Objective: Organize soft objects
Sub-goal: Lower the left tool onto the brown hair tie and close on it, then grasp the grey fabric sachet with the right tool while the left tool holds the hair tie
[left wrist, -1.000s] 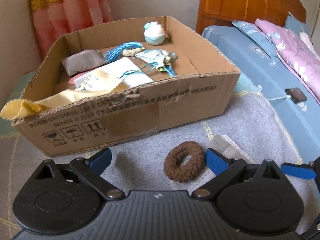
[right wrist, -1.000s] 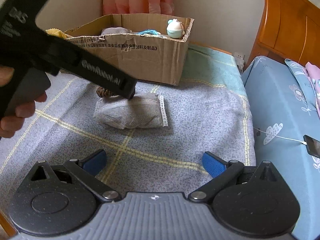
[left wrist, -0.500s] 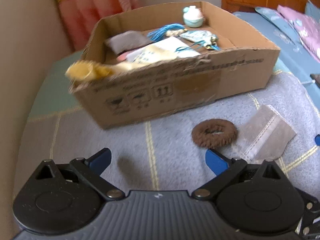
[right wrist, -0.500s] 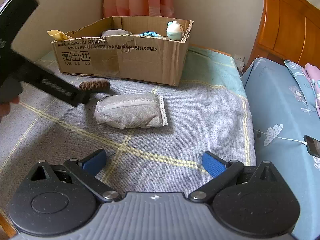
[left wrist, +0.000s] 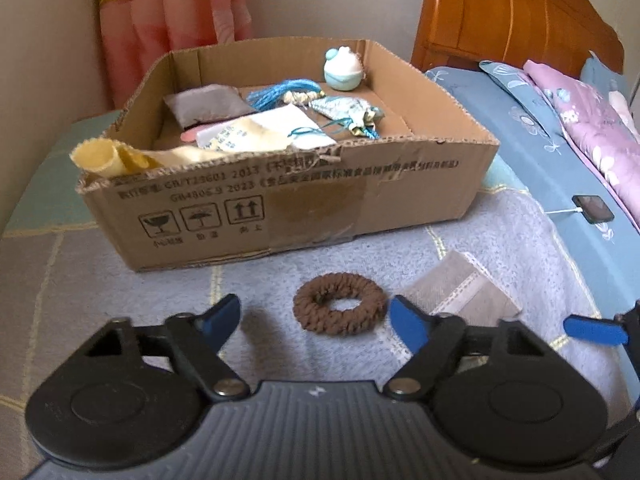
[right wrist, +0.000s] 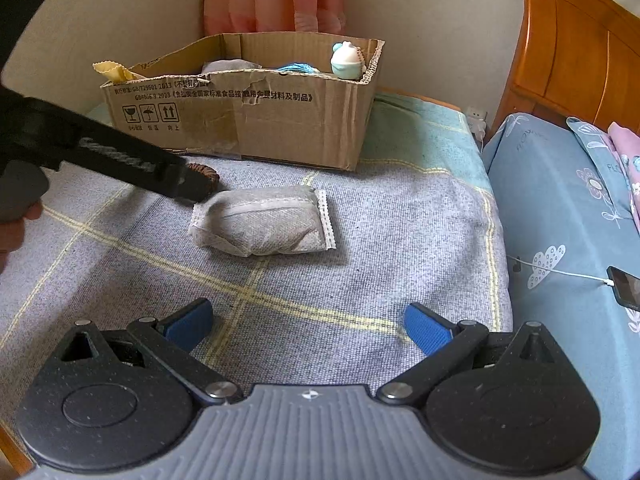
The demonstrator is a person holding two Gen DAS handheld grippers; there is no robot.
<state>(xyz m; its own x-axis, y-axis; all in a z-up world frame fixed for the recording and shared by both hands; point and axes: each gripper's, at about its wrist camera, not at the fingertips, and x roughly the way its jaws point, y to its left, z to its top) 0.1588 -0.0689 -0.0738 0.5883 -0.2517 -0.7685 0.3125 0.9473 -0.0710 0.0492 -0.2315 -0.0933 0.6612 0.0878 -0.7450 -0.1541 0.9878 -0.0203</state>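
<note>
While both our left gripper (left wrist: pixel 314 316) and right gripper (right wrist: pixel 308 322) gape empty, we risk pinching blanket (left wrist: pixel 120 288) with the brown scrunchie (left wrist: pixel 340 309).

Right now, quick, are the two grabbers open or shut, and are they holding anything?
Left gripper: open, holding nothing, the brown hair scrunchie lying between its fingers.
Right gripper: open, holding nothing.

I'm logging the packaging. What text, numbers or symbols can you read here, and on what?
Cardboard box, front wall: "GB4806.9 2023", then Chinese characters too blurred to quote.
Box, line above: "GB/T23601 2013", partly torn.
Box, lower left: fragile-glass, umbrella and up-arrows symbols; captions beneath unreadable.
Left gripper arm: lettering blurred, unreadable.
</note>
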